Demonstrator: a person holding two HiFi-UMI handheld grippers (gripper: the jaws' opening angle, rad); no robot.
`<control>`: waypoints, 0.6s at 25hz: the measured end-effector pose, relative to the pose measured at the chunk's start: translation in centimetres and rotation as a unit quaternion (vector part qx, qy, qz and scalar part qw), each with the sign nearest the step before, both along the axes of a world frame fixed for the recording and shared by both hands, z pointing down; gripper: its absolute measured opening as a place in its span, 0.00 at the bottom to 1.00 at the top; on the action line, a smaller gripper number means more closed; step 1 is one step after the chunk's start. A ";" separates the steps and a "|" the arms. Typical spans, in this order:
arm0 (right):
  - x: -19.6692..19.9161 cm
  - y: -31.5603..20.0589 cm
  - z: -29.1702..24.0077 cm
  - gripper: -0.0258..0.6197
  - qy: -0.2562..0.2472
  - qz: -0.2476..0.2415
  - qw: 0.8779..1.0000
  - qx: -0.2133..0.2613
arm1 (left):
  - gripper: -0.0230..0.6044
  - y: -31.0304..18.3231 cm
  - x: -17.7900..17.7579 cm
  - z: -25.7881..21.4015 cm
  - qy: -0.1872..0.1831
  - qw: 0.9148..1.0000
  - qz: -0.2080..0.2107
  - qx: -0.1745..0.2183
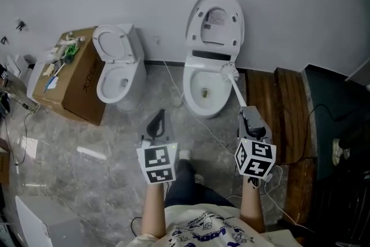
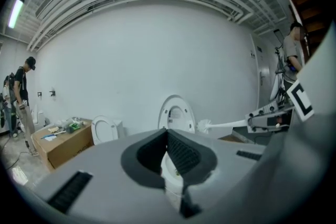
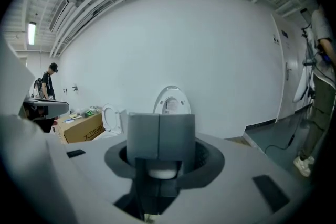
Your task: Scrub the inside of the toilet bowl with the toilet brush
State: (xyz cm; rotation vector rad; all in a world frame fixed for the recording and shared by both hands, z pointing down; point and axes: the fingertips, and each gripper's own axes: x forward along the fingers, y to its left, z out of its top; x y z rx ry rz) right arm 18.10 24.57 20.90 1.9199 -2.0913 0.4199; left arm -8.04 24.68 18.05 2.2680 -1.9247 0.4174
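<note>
Clenched jaws on the right gripper (image 1: 247, 111), grasping the white handle of the toilet brush (image 1: 232, 74) near its end. Bristle head at the right rear rim of the toilet bowl (image 1: 193, 93) (touching or just above: cannot tell), not down inside. Seat lid (image 1: 215, 20) upright against the wall. Pressed together at the tips on the left gripper (image 1: 158, 121), with nothing between the jaws; held over the grey floor (image 1: 87, 170), near the bowl's left front. Further left, a second toilet (image 1: 118, 75), just beside a cardboard box (image 1: 81, 81).
</note>
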 end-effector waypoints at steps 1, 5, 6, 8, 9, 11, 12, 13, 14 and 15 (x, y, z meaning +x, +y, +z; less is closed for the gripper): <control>0.0 -0.6 0.3 0.30 0.000 -0.002 1.000 -0.004 | 0.04 -0.6 0.1 0.2 -0.001 1.000 0.001 -0.003; -0.2 -3.5 1.2 0.30 0.003 -0.003 1.000 -0.016 | 0.04 -3.8 0.3 0.8 0.000 1.000 0.006 -0.007; -0.3 -4.4 1.3 0.30 0.004 -0.004 1.000 -0.016 | 0.04 -4.8 0.3 0.9 0.000 1.000 0.007 -0.007; -0.3 -6.2 1.5 0.30 0.004 -0.003 1.000 -0.016 | 0.04 -6.8 0.4 1.1 0.000 1.000 0.010 -0.006; -0.4 -7.2 1.6 0.30 0.004 -0.002 1.000 -0.016 | 0.04 -7.8 0.3 1.3 0.000 1.000 0.011 -0.007; -0.5 -9.2 1.8 0.30 0.005 0.001 1.000 -0.019 | 0.04 -10.1 0.3 1.6 0.001 1.000 0.015 -0.010; -0.6 -10.2 1.9 0.30 0.005 0.002 1.000 -0.021 | 0.04 -11.3 0.2 1.8 0.002 1.000 0.017 -0.012; -0.7 -11.3 2.1 0.30 0.005 0.003 1.000 -0.023 | 0.04 -12.5 0.1 1.9 0.002 1.000 0.018 -0.014; -0.8 -12.4 2.2 0.30 0.004 0.005 1.000 -0.025 | 0.04 -13.7 0.1 2.0 0.001 1.000 0.020 -0.015; -1.0 -13.5 2.4 0.30 0.004 0.006 1.000 -0.027 | 0.04 -14.9 0.0 2.0 0.001 1.000 0.022 -0.016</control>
